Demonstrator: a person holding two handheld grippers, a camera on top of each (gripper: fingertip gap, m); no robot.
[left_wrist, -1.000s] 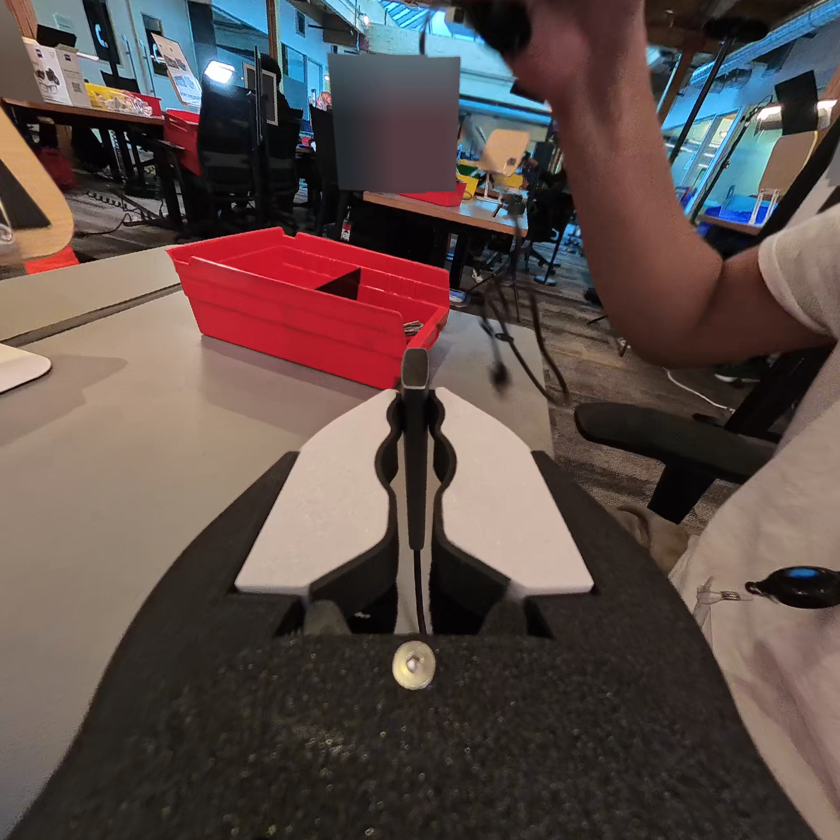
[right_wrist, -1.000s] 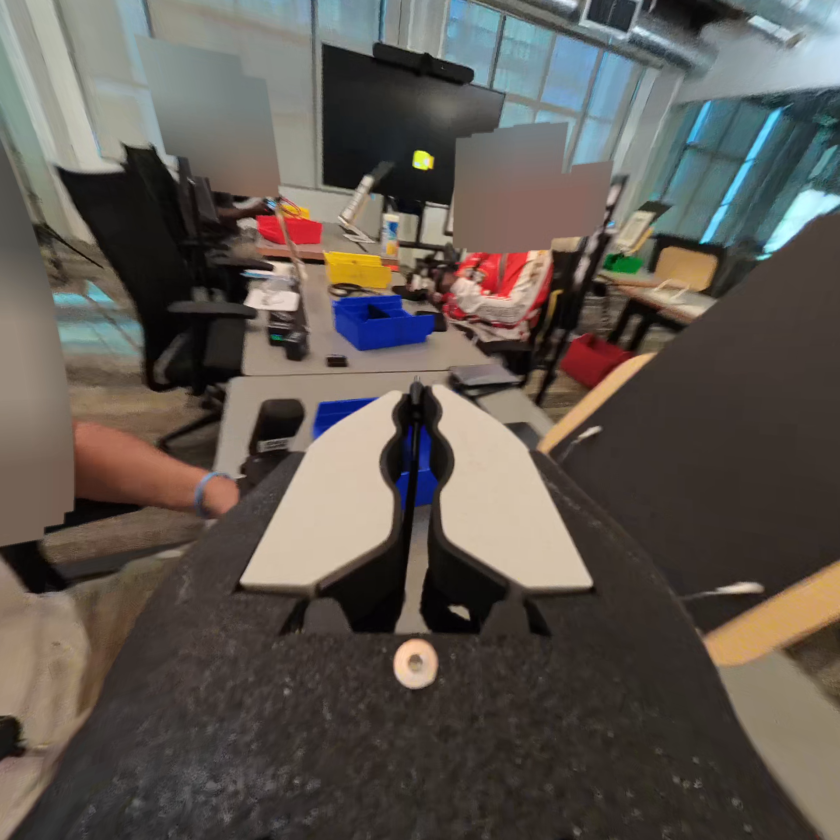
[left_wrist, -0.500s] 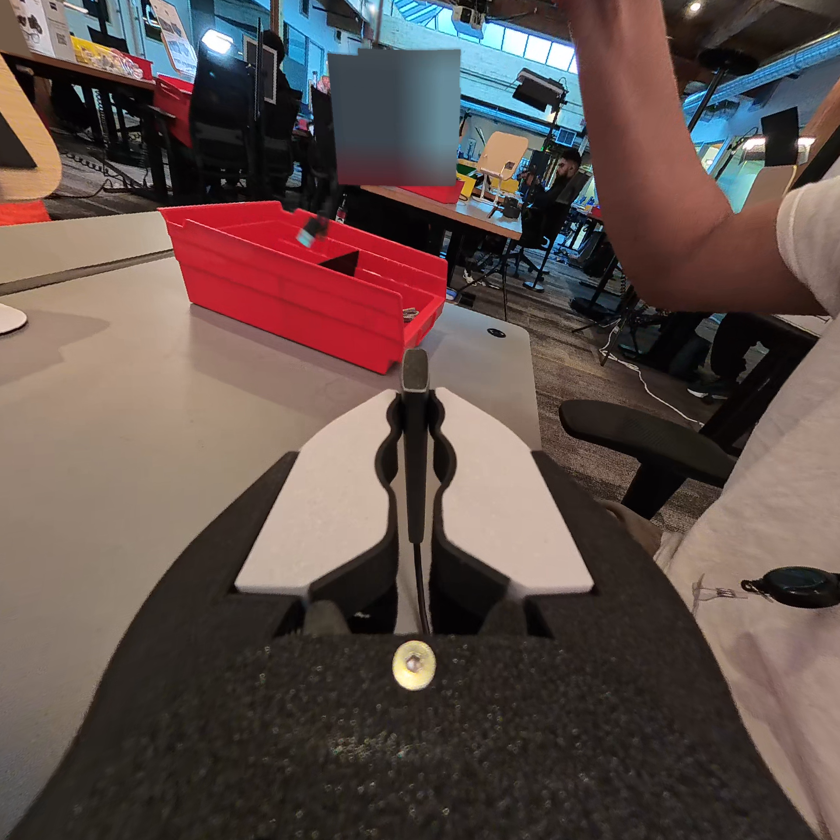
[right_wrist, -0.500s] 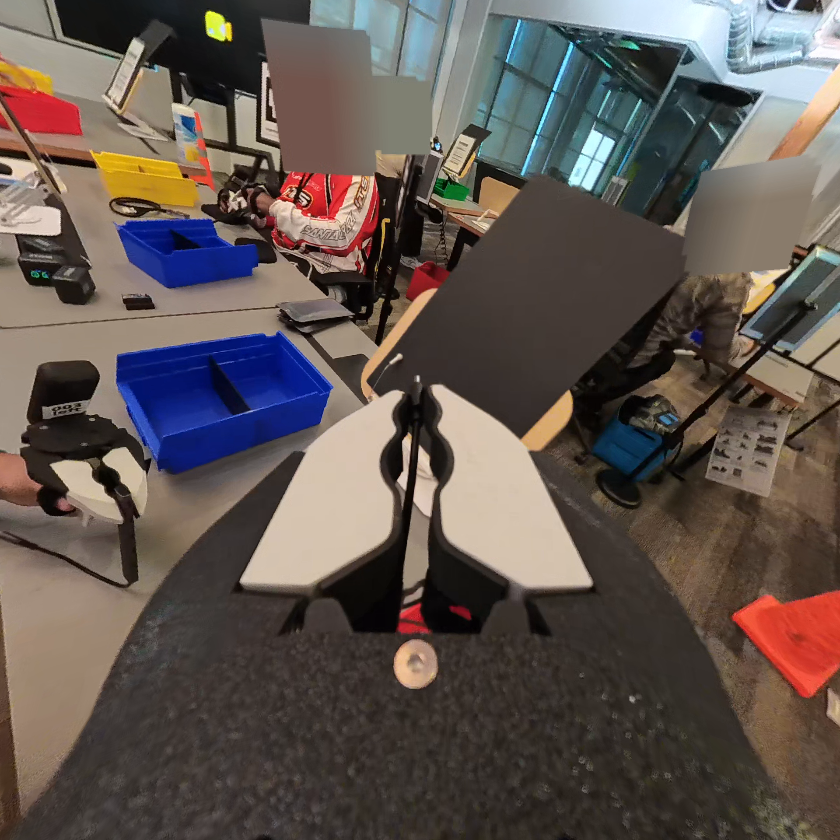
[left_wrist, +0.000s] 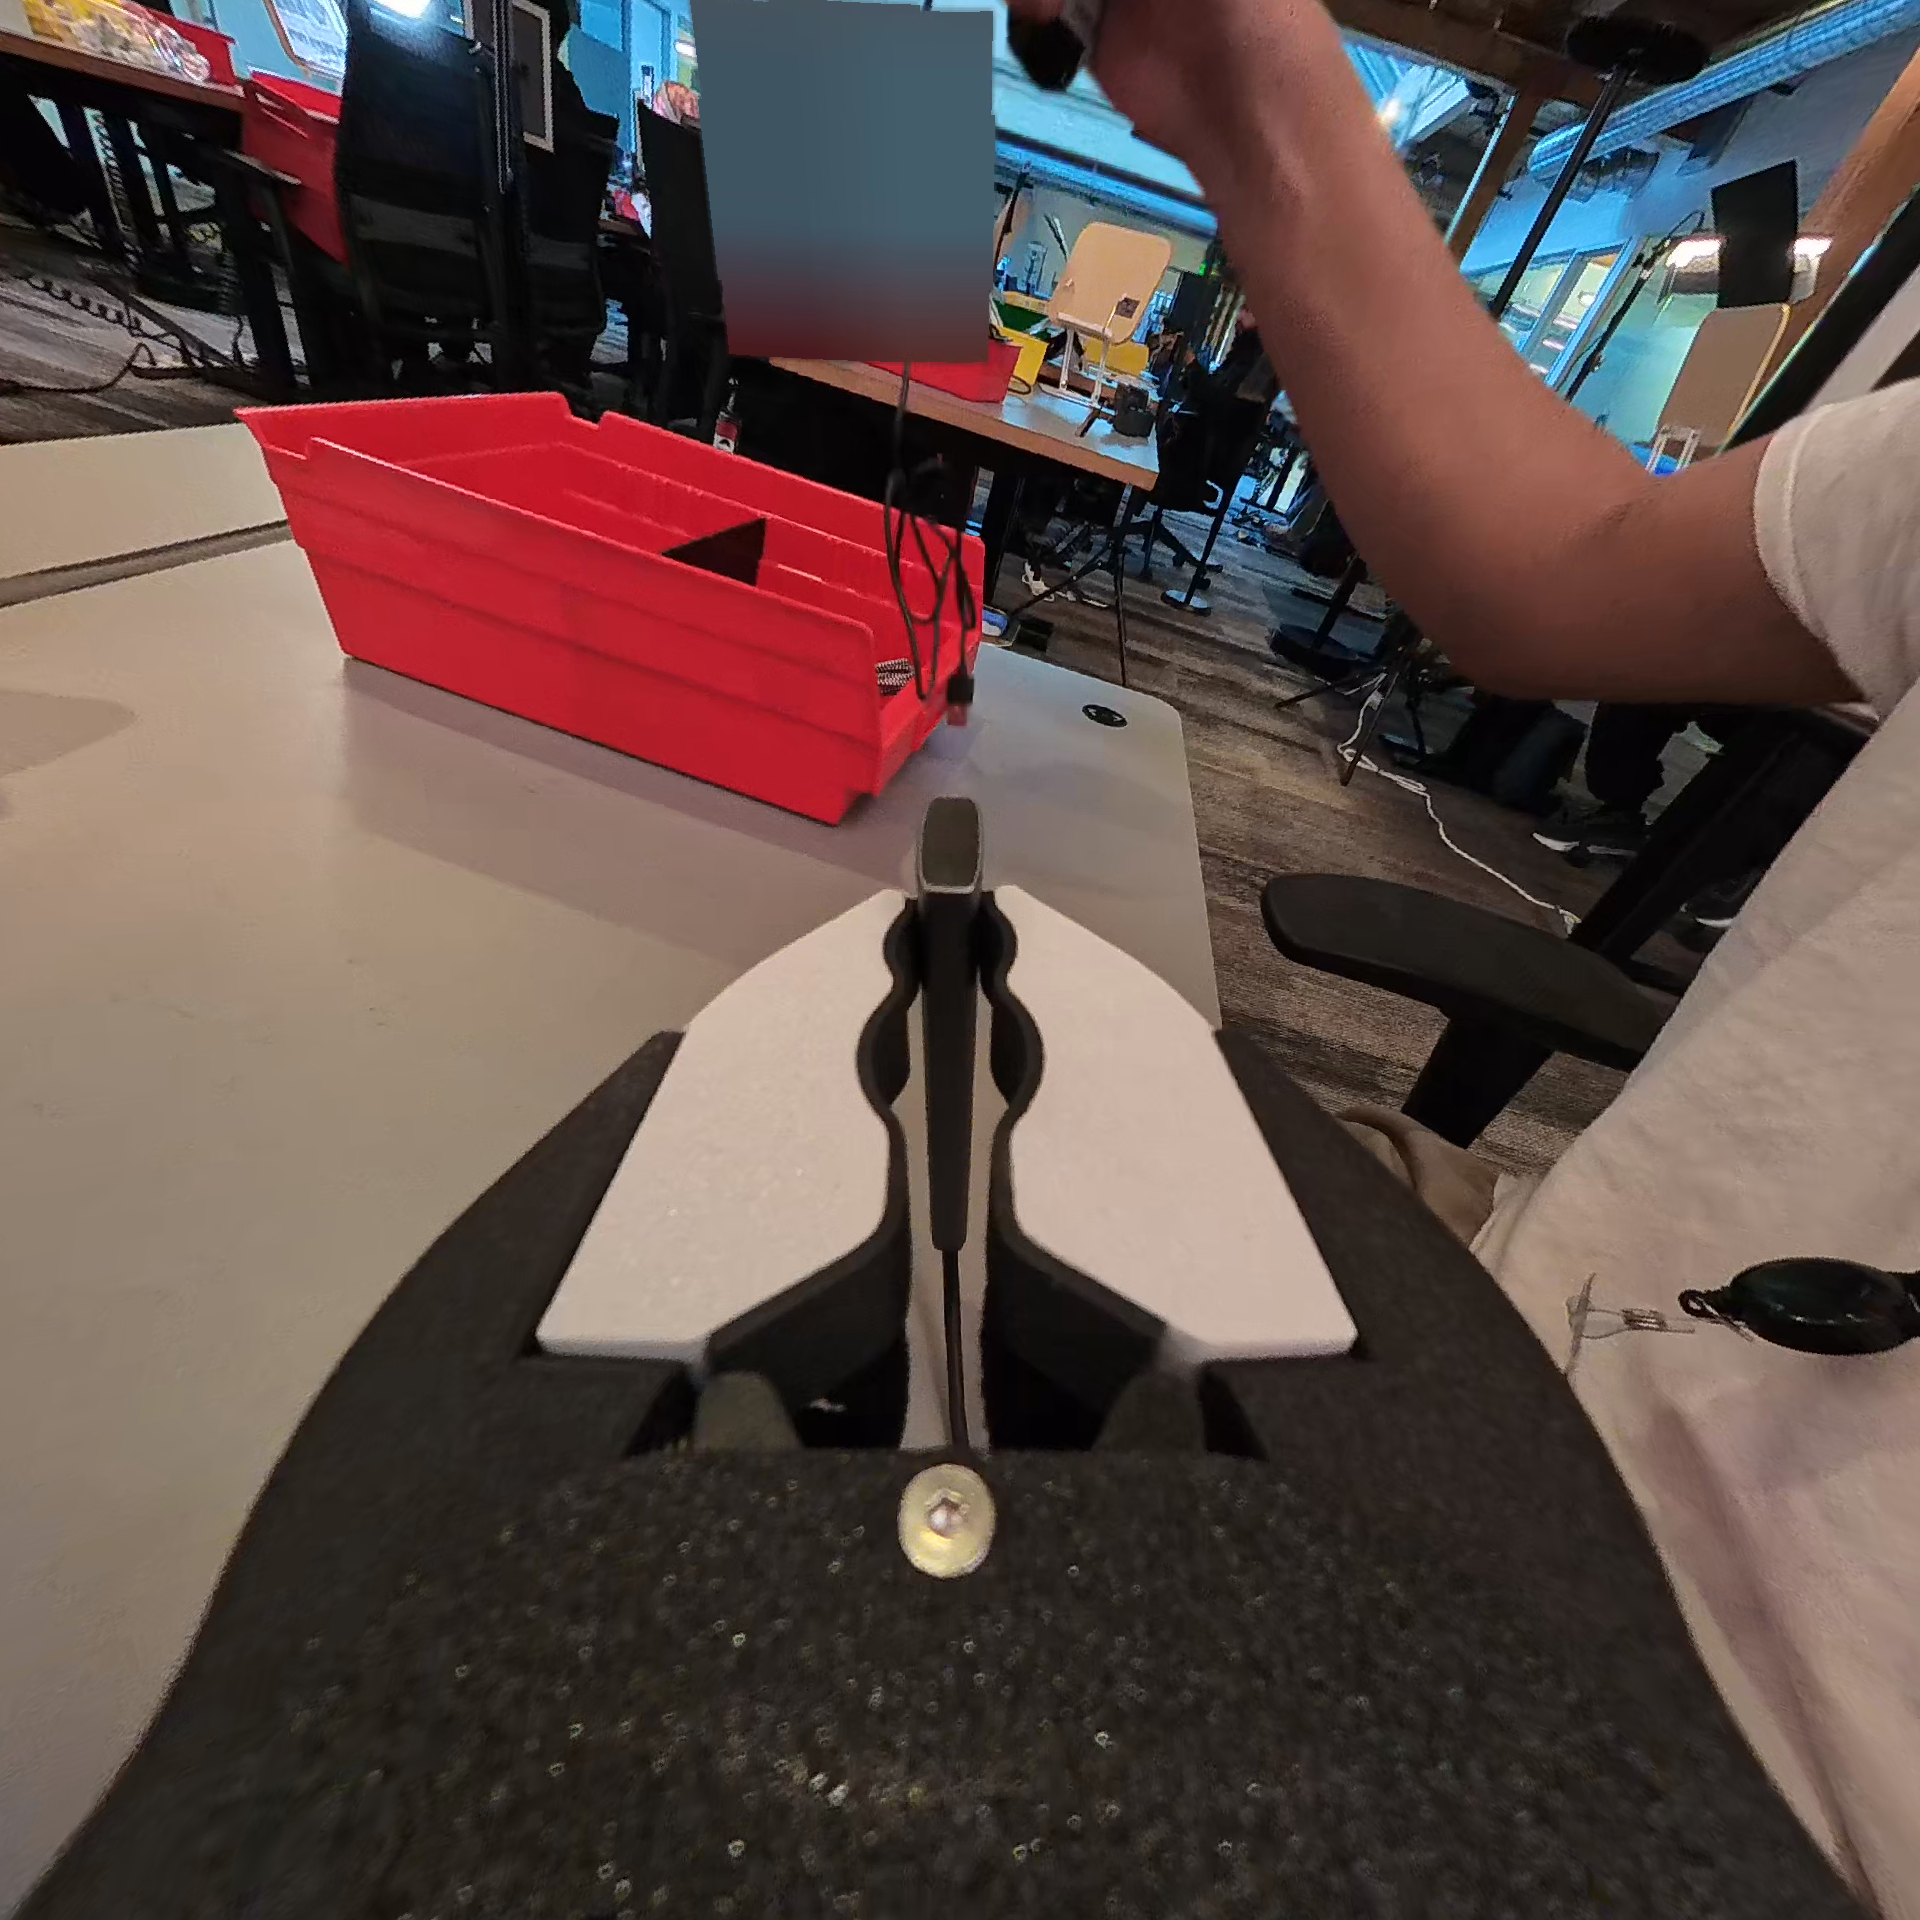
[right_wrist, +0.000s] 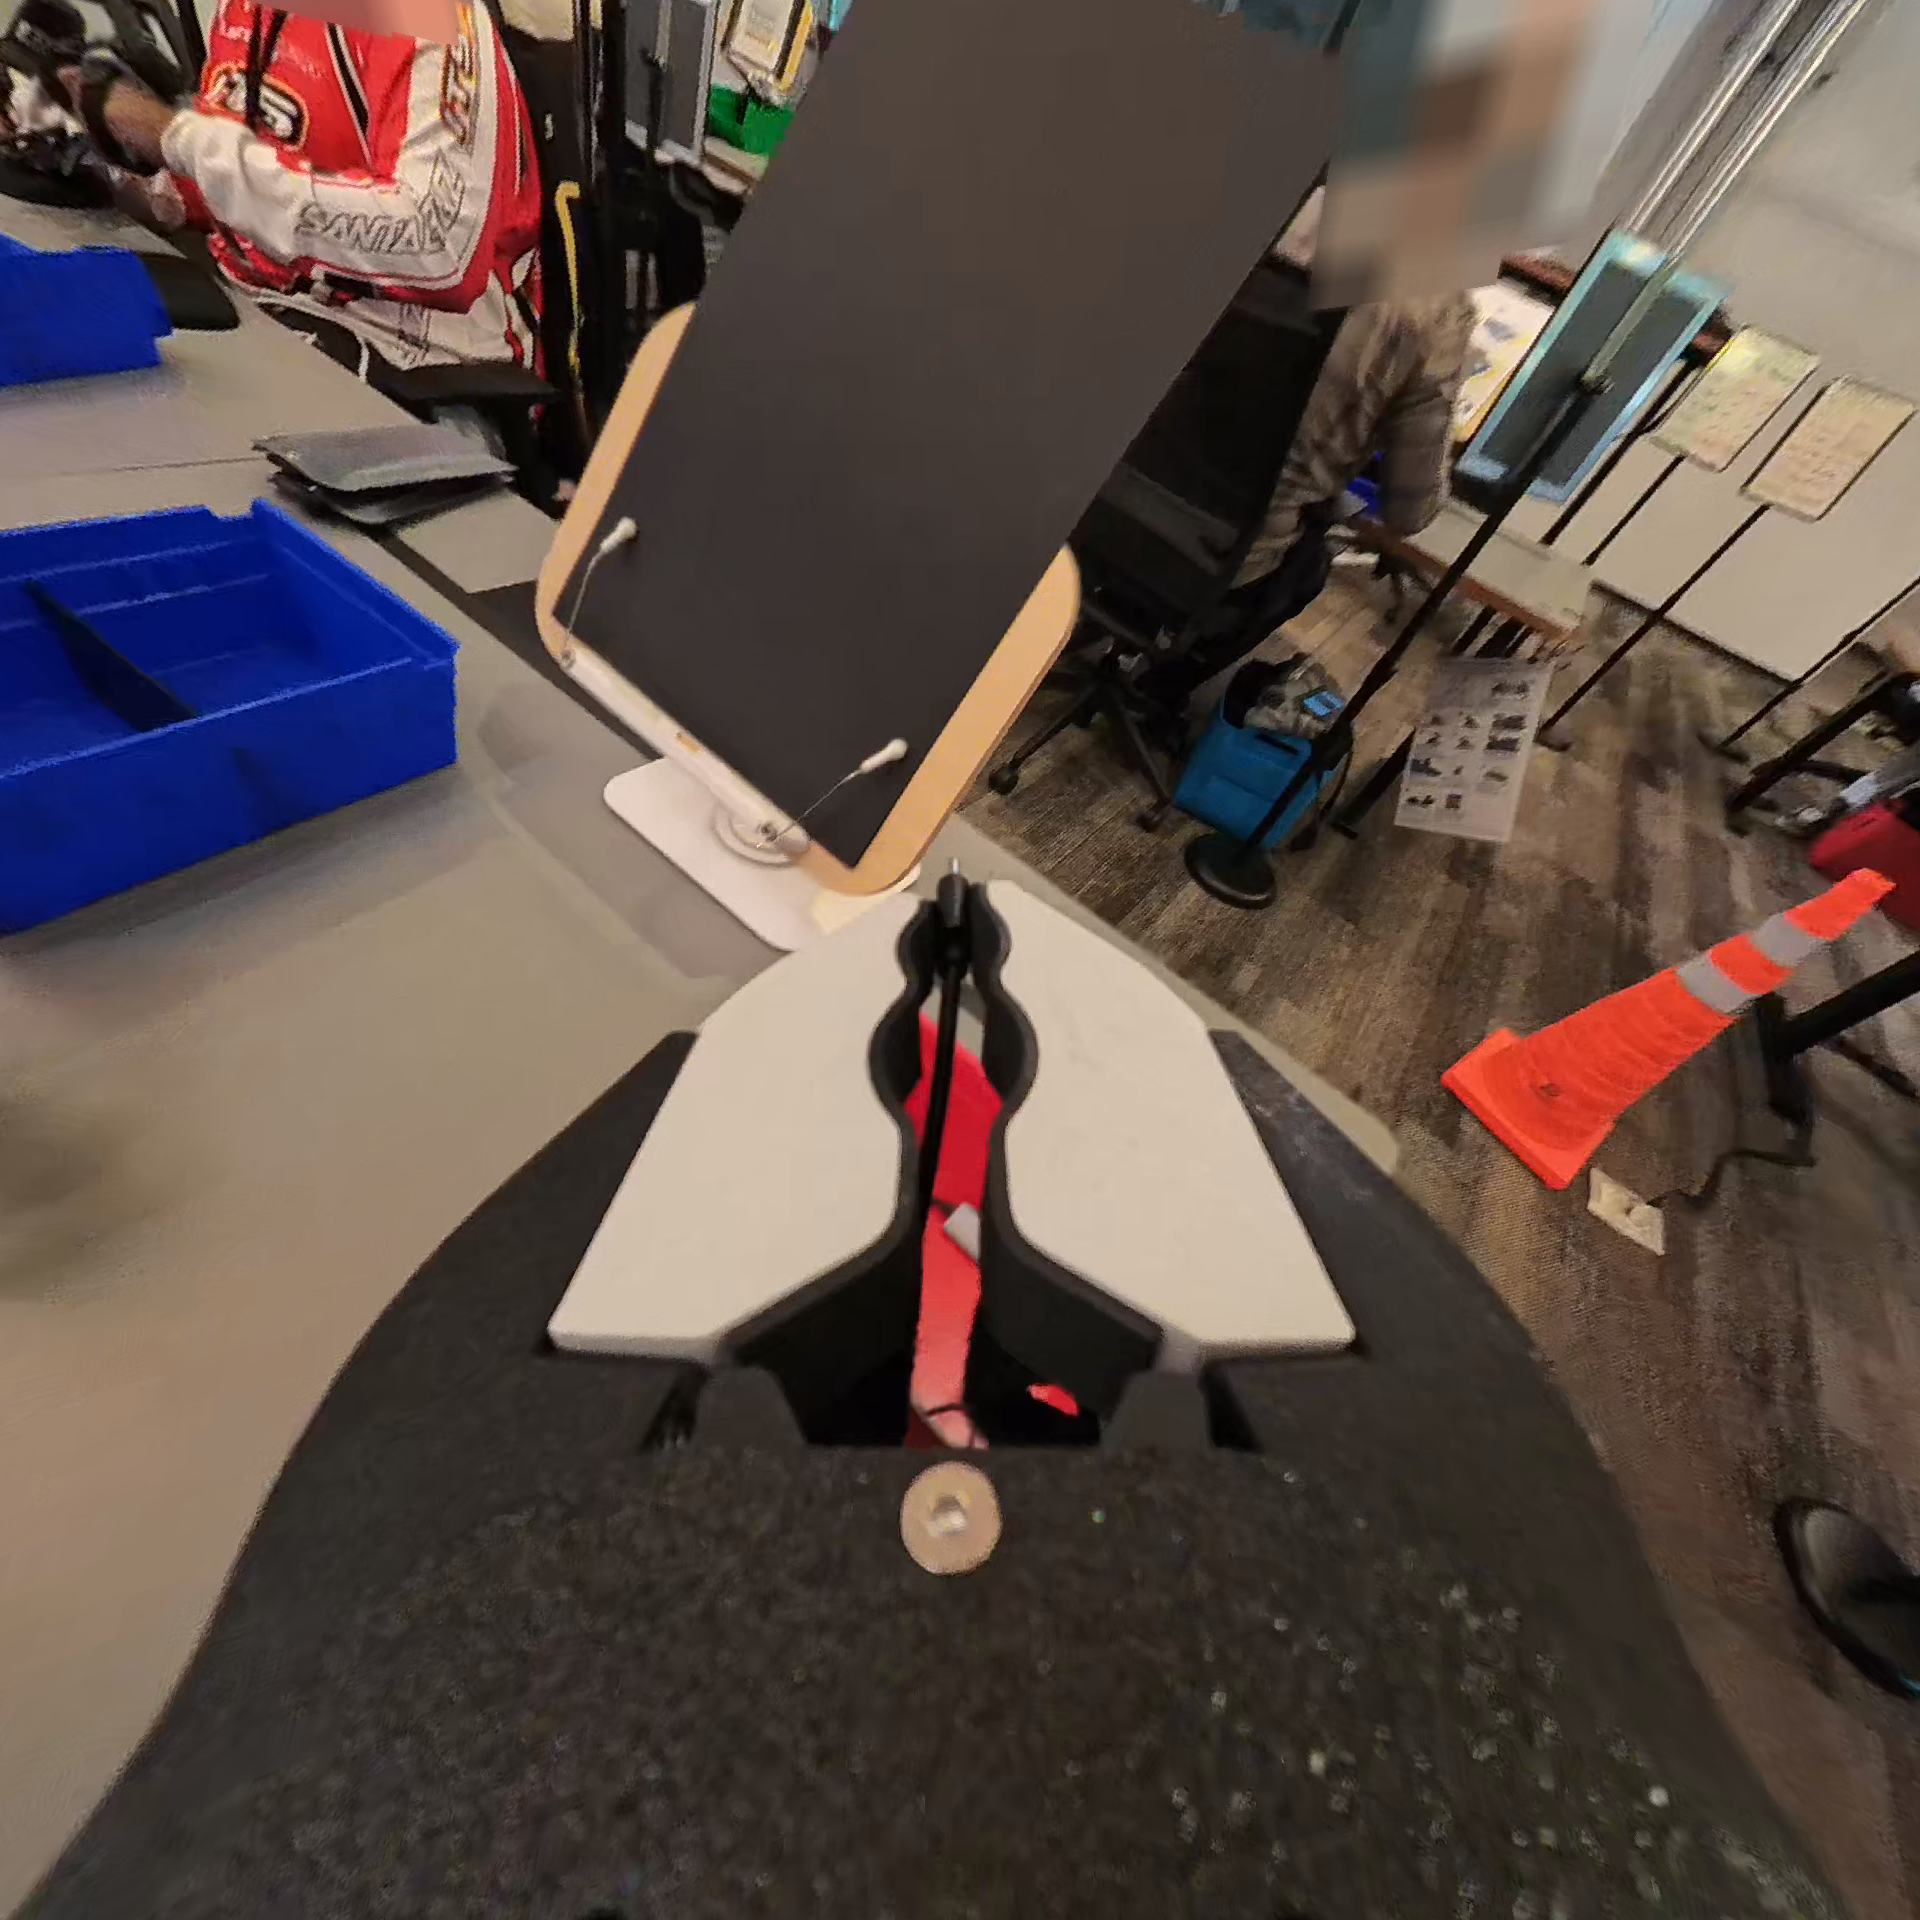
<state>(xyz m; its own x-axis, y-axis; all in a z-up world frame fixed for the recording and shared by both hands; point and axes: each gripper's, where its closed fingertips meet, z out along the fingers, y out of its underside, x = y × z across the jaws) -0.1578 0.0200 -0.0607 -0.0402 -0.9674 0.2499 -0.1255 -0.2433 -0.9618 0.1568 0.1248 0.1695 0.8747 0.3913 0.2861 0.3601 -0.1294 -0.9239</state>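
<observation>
- Right now the left gripper (left_wrist: 948, 920) is clamped tight on a black plug (left_wrist: 950, 1039), low over the grey table (left_wrist: 312, 935) on the near side of the red bin (left_wrist: 582, 592); the plug's metal tip pokes out past the fingertips and points at the bin's near corner
- Up above that same corner, a hand (left_wrist: 1174, 83) holds the right gripper (right_wrist: 951, 904) high, jaws pinched narrow on a thin black cable (right_wrist: 940, 1049)
- From the wrist view on that side, red shows through the gap under the fingers, so I'd say it hangs straight over the bin
- Below it, the cable drops in loose loops, with a small red-tipped end dangling just outside the bin's near end wall, not inside
- Whether plug and hanging cable are one cord I cannot tell
- My judgement: a cord this thin and slack swings easily, so slow, steady hands suit it, and the pinch looks to be right at the fingertips, with little margin
- Beyond the bin stands a tilted black board (right_wrist: 935, 416); a blue bin (right_wrist: 208, 696) sits further along the table, well apart
</observation>
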